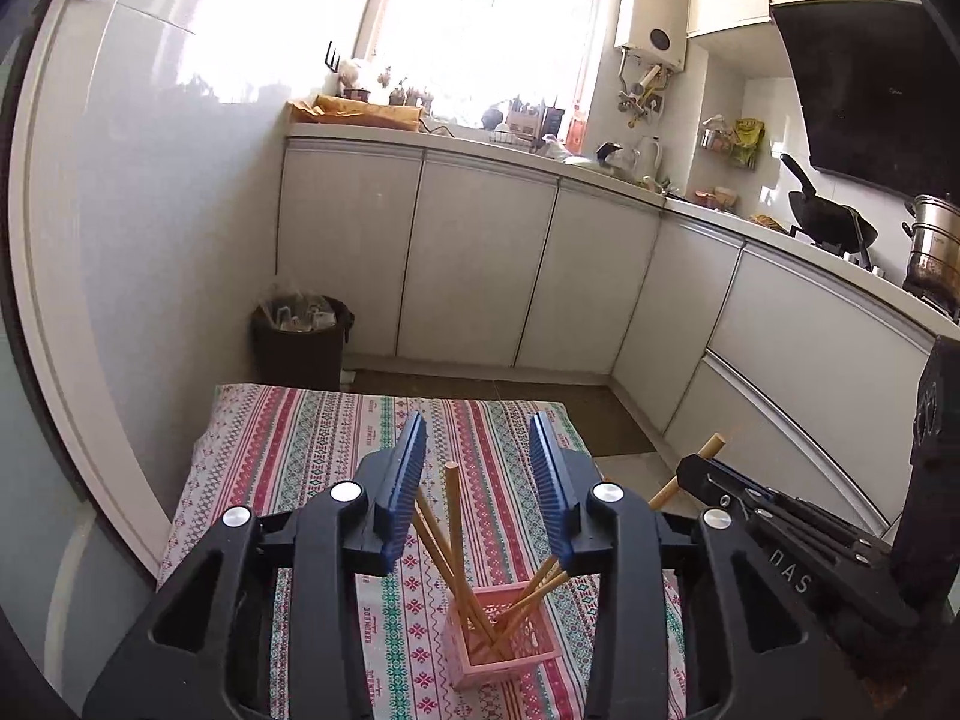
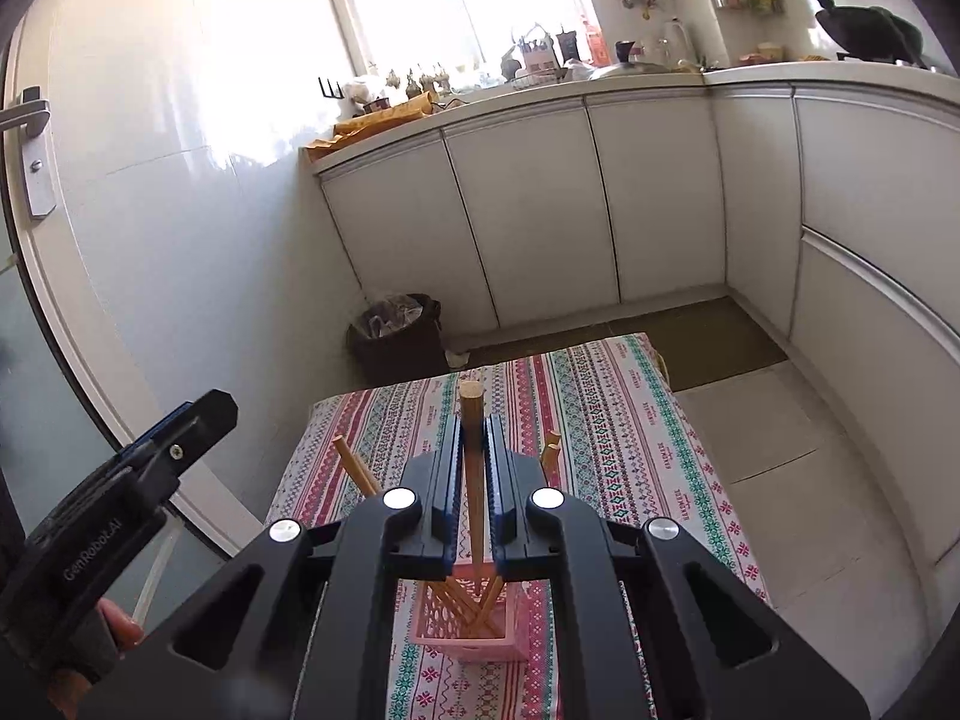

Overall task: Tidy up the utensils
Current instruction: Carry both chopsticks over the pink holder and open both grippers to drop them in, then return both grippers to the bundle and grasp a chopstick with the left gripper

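A pink lattice holder (image 1: 501, 642) stands on the striped tablecloth with several wooden chopsticks (image 1: 454, 516) leaning in it. My left gripper (image 1: 479, 426) is open just above it; one upright chopstick rises between its blue pads without touching either. My right gripper (image 2: 474, 426) is shut on a single chopstick (image 2: 472, 396), held nearly upright over the holder (image 2: 474, 636), its lower end down at the holder's mouth. In the left wrist view the right gripper (image 1: 696, 471) comes in from the right with that chopstick (image 1: 714, 444) sticking out of it.
The small table (image 2: 630, 450) with the patterned cloth stands in a kitchen. A dark waste bin (image 2: 399, 336) sits on the floor beyond it, against white cabinets. The left gripper's body (image 2: 204, 414) and a hand (image 2: 120, 624) fill the lower left of the right wrist view.
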`<state>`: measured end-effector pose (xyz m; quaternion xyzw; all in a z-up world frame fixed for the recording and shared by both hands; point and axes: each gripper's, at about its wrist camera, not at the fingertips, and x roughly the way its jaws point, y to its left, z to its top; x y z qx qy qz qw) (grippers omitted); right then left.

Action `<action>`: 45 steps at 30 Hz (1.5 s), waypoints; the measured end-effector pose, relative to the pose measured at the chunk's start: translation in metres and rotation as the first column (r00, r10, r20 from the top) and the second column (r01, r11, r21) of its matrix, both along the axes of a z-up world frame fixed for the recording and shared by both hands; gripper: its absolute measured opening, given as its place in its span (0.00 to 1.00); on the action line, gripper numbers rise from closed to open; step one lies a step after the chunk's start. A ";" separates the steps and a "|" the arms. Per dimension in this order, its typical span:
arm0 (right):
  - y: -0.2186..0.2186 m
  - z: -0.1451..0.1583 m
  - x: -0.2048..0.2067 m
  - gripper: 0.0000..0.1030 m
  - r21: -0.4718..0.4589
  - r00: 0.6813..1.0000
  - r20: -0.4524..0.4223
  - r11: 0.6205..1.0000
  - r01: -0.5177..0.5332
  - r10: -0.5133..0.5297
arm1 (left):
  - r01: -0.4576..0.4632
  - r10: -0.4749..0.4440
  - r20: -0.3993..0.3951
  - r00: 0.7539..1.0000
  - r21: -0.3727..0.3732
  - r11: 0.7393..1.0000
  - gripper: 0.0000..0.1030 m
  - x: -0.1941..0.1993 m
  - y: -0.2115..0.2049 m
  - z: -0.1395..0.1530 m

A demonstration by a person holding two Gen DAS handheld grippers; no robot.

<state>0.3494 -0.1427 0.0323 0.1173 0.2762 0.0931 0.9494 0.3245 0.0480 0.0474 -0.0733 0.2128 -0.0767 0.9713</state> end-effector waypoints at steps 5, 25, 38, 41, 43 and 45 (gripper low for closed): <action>0.000 -0.011 0.007 0.11 0.013 0.999 -0.040 1.000 0.001 -0.001 | -0.009 0.009 -0.005 1.000 0.004 1.000 0.39 0.001 0.005 0.001; -0.028 0.003 -0.032 0.64 0.020 0.995 0.058 0.996 0.086 -0.087 | -0.005 0.002 0.033 0.999 0.085 0.996 0.78 -0.019 -0.007 0.003; -0.041 0.012 -0.061 0.92 -0.014 0.984 0.107 0.989 0.147 -0.144 | 0.017 -0.022 0.048 0.999 0.099 0.995 0.93 -0.040 -0.009 0.012; -0.045 0.011 -0.067 0.93 -0.016 0.984 0.097 0.989 0.149 -0.147 | 0.034 -0.039 0.036 0.999 0.117 0.993 0.93 -0.046 -0.013 0.013; -0.048 0.009 -0.073 0.93 -0.022 0.986 0.087 0.989 0.147 -0.144 | 0.043 -0.047 0.029 0.998 0.128 0.991 0.93 -0.049 -0.017 0.014; -0.052 0.008 -0.081 0.93 -0.031 0.985 0.085 0.988 0.153 -0.150 | 0.052 -0.055 0.023 0.998 0.137 0.989 0.93 -0.054 -0.020 0.014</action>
